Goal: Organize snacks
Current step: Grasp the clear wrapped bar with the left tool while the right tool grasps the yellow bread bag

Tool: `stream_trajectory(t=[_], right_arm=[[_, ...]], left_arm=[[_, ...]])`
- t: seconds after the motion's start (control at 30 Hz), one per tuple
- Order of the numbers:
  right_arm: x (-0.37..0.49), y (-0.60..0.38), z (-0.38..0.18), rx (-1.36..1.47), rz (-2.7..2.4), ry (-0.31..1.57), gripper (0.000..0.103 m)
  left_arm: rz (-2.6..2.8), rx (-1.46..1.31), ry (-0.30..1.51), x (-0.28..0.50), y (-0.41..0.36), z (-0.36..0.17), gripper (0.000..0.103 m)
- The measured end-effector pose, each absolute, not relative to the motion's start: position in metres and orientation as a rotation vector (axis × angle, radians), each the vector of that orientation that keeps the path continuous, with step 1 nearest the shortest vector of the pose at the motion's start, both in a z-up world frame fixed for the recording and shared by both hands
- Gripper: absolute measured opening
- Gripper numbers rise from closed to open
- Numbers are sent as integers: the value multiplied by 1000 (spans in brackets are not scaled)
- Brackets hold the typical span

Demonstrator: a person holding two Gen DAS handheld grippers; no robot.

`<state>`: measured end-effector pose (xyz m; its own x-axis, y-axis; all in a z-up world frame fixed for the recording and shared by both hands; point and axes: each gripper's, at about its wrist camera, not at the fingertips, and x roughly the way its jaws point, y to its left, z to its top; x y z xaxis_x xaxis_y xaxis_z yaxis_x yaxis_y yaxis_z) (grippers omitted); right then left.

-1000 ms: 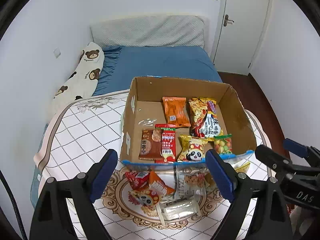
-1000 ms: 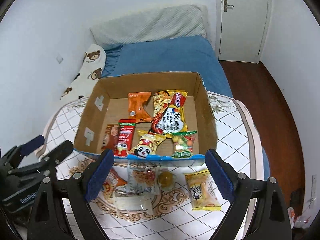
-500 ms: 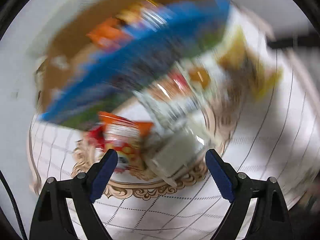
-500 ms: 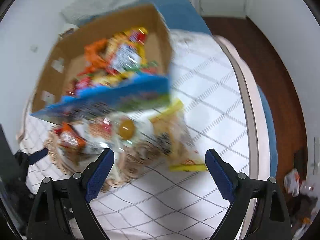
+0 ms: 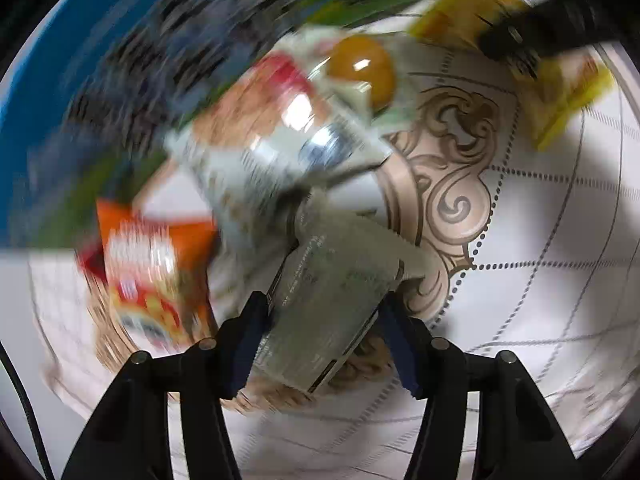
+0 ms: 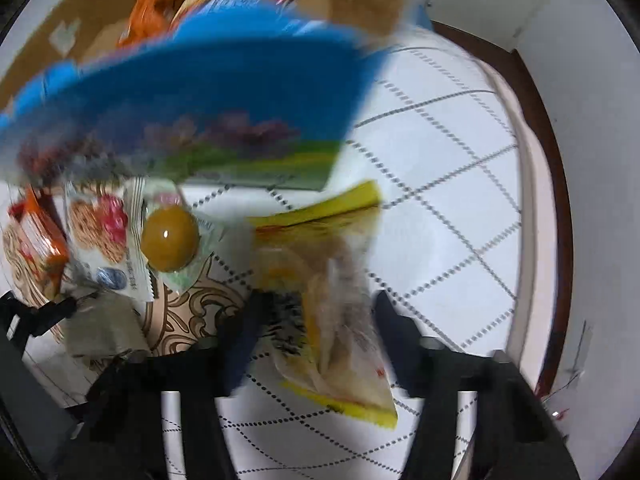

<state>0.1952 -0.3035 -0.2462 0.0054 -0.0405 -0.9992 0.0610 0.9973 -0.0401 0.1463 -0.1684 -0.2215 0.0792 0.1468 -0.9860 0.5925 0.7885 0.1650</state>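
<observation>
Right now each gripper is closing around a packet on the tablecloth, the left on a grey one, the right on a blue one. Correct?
Not quite. The right gripper is closing around a yellow packet, as the right wrist view shows. The left gripper does straddle the grey packet.

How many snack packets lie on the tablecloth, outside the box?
5: orange packet, cookie packet, egg packet, grey packet, yellow packet. Others may be hidden.

Two close, downward wrist views, sharing the round yellow snack (image 5: 362, 68) (image 6: 170, 238).
</observation>
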Motion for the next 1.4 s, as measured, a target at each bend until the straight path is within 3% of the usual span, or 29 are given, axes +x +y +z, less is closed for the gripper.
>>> stream_trajectory(t=[0.13, 0.23, 0.37, 0.43, 0.57, 0.7, 0.77, 1.03, 1.17, 1.33, 1.37, 1.4], right_arm=[[196, -300, -245, 18, -82, 1564, 46], [189, -309, -243, 162, -32, 1592, 44], [165, -315, -246, 369, 75, 1652, 42], [151, -313, -249, 445, 131, 1686, 33], [127, -310, -261, 454, 167, 1750, 34], [129, -306, -251, 386, 88, 1705, 70], [130, -301, -237, 347, 73, 1656, 74], [112, -236, -207, 73, 54, 1573, 75], [101, -202, -225, -86, 27, 1573, 75], [101, -204, -261, -25, -44, 1637, 73], [102, -214, -267, 28, -56, 1649, 68], [102, -220, -270, 51, -63, 1656, 55]], left_arm=[[-294, 326, 1626, 147, -136, -224, 51], [-226, 23, 1727, 145, -100, -229, 51], [-182, -171, 1768, 135, -68, -239, 51], [-200, -167, 1761, 131, -67, -241, 51], [-219, -60, 1754, 129, -80, -247, 56], [-215, 46, 1730, 126, -98, -257, 60], [-203, 99, 1696, 122, -107, -256, 60], [-107, -56, 1689, 103, -78, -247, 59], [-101, -124, 1722, 100, -60, -260, 60], [-107, -105, 1732, 125, -59, -271, 61], [-106, -98, 1731, 125, -61, -273, 61], [-104, -89, 1729, 126, -65, -276, 61]])
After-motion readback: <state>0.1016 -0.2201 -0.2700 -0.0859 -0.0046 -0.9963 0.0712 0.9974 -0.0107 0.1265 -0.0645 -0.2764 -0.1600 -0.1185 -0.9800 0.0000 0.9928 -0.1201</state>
